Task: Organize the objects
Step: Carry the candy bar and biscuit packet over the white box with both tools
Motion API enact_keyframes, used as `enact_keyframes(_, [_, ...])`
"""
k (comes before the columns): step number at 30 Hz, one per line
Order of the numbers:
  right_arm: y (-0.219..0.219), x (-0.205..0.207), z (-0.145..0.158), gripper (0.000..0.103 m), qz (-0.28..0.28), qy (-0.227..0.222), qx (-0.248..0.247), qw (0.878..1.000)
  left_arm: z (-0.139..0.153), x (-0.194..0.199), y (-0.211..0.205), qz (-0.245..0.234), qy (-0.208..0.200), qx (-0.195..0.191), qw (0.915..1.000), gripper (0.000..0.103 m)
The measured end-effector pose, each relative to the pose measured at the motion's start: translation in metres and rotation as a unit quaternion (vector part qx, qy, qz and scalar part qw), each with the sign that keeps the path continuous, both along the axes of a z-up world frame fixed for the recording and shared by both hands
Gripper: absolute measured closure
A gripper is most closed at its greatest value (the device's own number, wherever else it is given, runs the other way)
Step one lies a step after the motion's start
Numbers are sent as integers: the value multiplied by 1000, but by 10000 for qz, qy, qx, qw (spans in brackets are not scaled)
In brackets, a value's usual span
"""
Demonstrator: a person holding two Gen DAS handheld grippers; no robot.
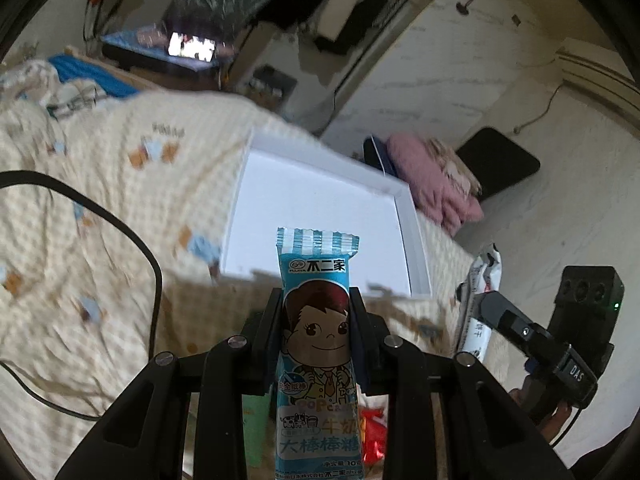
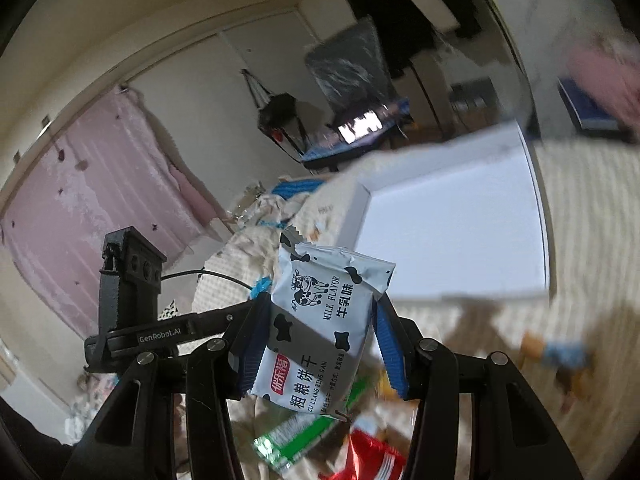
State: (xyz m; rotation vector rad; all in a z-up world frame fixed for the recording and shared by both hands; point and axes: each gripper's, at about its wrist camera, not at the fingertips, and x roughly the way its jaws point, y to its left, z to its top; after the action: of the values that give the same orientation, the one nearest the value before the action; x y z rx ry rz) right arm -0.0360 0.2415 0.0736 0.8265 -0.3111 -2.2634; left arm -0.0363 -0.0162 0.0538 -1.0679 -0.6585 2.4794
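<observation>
- Cream patterned bedding (image 1: 100, 200) carries an open white box (image 1: 320, 216).
- Your left gripper (image 1: 316, 304) pinches a blue lollipop packet (image 1: 316, 320) before that box.
- Your right gripper (image 2: 320, 320) clamps a milk biscuit packet (image 2: 320, 320) near it.

Black hand-held gripper (image 2: 320, 332), blue pads (image 2: 390, 344).

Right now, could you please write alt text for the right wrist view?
The right gripper holds a white cow-print milk biscuit packet above a cream patterned bedspread. An empty white tray lies ahead; the left gripper reaches in from the left.
</observation>
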Motion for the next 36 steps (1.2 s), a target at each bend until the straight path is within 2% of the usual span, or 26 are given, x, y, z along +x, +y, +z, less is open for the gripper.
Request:
enact_keyframes(5, [0, -15, 31, 51, -20, 290, 29, 9996, 27, -18, -8, 76, 211, -192, 9996, 71])
enact_keyframes(10, [17, -41, 56, 51, -379, 577, 160, 9975, 55, -52, 5, -14, 542, -654, 9964, 71])
enact_keyframes(13, [30, -58, 65, 51, -528, 683, 84, 9962, 56, -76, 18, -86, 707, -783, 9944, 71])
enact_keyframes(17, [37, -80, 72, 51, -692, 774, 167, 9945, 39, -114, 36, -104, 699, -961, 9929, 71])
enact_keyframes(20, [35, -97, 59, 51, -744, 652, 312, 9946, 15, -138, 47, -50, 540, -1057, 9929, 71])
enact_keyframes(24, [31, -116, 16, 51, -762, 178, 674, 9947, -17, -157, 55, -38, 309, -1125, 9932, 71])
enact_keyframes(27, [25, -125, -15, 51, -795, -91, 1080, 9909, -29, -160, 58, -47, 373, -1242, 9915, 71])
enact_keyframes(31, [26, -136, -40, 51, -757, -495, 1335, 9869, -40, -162, 62, -39, 316, -1376, 9900, 71])
enact_keyframes(36, [20, -130, -53, 51, -866, -526, 1868, 9772, -52, -161, 67, 14, 276, -1540, 9877, 71])
